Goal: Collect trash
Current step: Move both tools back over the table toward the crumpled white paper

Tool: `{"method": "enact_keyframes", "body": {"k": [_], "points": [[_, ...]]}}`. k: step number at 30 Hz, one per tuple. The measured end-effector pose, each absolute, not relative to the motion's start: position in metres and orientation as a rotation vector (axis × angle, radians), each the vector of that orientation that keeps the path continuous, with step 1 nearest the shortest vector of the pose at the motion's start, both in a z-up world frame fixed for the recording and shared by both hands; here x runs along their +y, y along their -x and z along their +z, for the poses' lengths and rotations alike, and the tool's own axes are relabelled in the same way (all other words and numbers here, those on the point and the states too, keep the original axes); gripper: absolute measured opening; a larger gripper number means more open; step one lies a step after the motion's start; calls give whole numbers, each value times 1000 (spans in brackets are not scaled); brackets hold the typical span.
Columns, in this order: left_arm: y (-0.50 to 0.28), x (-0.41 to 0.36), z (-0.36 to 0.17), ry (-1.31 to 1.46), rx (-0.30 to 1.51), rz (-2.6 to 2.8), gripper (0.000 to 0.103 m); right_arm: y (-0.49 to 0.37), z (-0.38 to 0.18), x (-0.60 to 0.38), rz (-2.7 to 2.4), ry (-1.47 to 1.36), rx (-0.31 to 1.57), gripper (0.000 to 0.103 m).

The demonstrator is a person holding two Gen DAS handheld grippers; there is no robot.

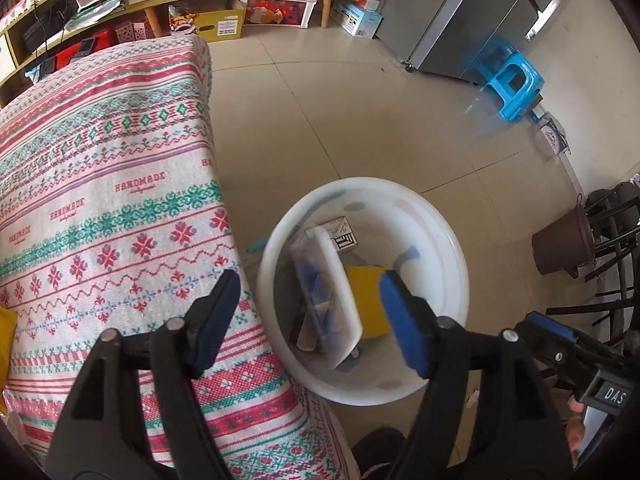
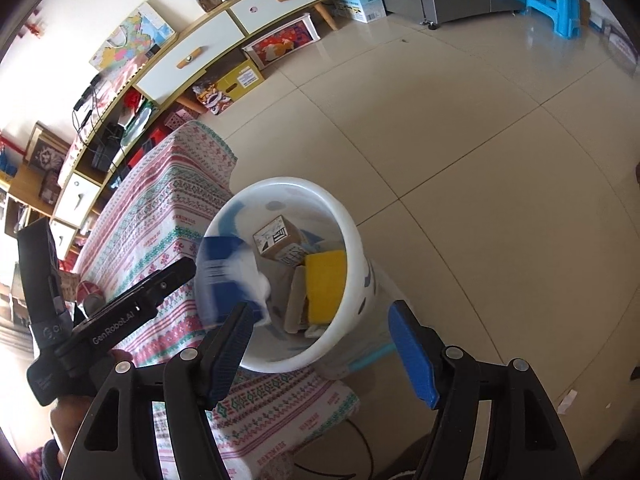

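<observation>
- White plastic bin (image 1: 440,360) is standing on the tiled floor (image 1: 360,120), just beside the cloth-covered desk (image 1: 120,200); in the right wrist view the same bin (image 2: 344,216) is sitting against the desk's corner.
- Trash is lying inside the bin: a small brown cardboard box (image 1: 340,236) with a printed label at the far side, a yellow flat pack (image 1: 368,300) standing on edge, and a white and blue package (image 1: 332,292) leaning across the middle.
- In the right wrist view the white and blue package (image 2: 228,272) is showing as a blur at the bin's near left rim, above the other pieces, with no pad touching it.
- Left claw (image 1: 308,320) is hanging over the gap between desk and bin, its jaws standing wide and holding nothing; one blue-padded finger is over the cloth, the other over the bin's inside.
- Right claw (image 2: 324,352) is hovering above the bin's near rim, jaws standing wide with nothing between them.
- Each claw's black body is appearing at the edge of the other camera's view, with a person's fingers gripping it.
- Blue plastic stool (image 1: 516,84) is standing well apart, near a steel fridge (image 1: 480,12).
</observation>
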State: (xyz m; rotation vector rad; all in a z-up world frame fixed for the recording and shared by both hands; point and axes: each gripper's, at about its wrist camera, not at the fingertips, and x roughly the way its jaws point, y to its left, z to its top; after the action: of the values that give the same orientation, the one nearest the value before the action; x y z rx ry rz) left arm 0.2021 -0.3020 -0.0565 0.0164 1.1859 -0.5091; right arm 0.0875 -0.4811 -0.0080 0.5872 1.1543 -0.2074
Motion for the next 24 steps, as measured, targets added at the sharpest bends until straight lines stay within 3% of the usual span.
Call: {"method": "enact_keyframes", "body": {"k": [24], "points": [[-190, -203, -24, -76, 1134, -416, 83, -112, 3, -424, -126, -484, 1156, 72]]}}
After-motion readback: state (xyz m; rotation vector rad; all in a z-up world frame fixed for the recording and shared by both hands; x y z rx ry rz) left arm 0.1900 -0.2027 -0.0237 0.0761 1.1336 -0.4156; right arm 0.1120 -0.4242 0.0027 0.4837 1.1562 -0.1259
